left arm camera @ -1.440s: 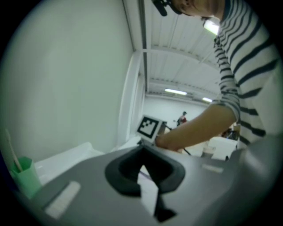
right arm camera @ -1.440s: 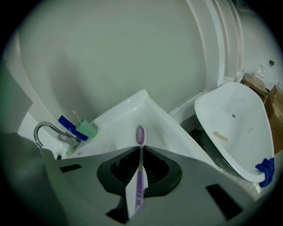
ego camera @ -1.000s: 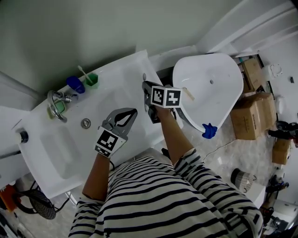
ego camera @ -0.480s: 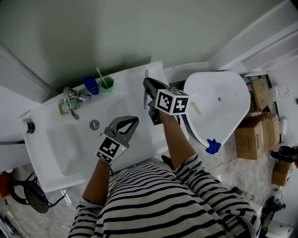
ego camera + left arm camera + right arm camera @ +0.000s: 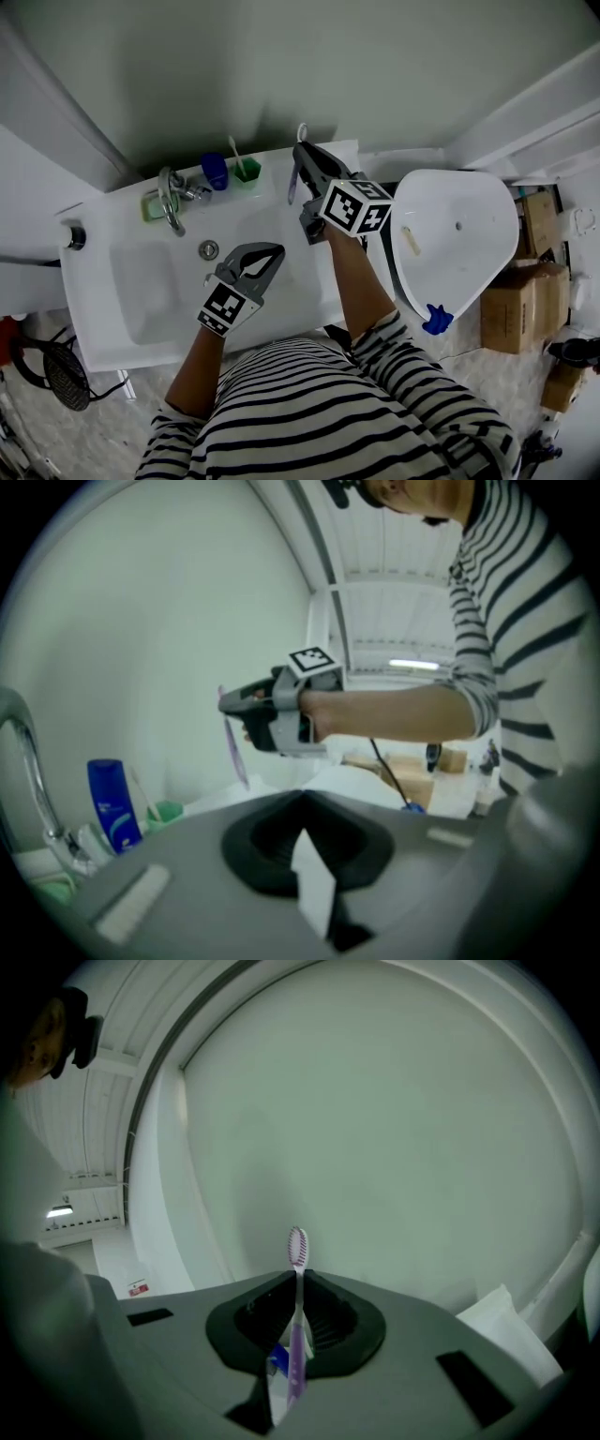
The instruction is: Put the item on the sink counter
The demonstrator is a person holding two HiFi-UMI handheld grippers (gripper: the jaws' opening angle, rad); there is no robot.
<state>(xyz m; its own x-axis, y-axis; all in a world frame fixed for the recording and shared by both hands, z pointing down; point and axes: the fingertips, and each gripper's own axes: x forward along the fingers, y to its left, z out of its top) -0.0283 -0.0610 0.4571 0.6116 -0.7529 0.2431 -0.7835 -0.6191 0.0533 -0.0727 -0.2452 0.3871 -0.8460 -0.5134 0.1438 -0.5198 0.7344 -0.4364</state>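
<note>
Two grippers are hovering over the white sink counter (image 5: 281, 220). With the right gripper (image 5: 300, 153) we are pinching a purple toothbrush (image 5: 298, 1307) low on its handle, jaws closed tight on it, bristle head pointing up along the pale wall. We are holding it in the air above the counter's back right corner, just right of the green cup (image 5: 247, 172) and the blue bottle (image 5: 215, 171), clear of the counter surface. Our left gripper (image 5: 277, 249) is hanging over the basin near the drain (image 5: 208, 249), its jaws pressed together with nothing between them. A faucet (image 5: 170, 201) is standing at the back left.
</note>
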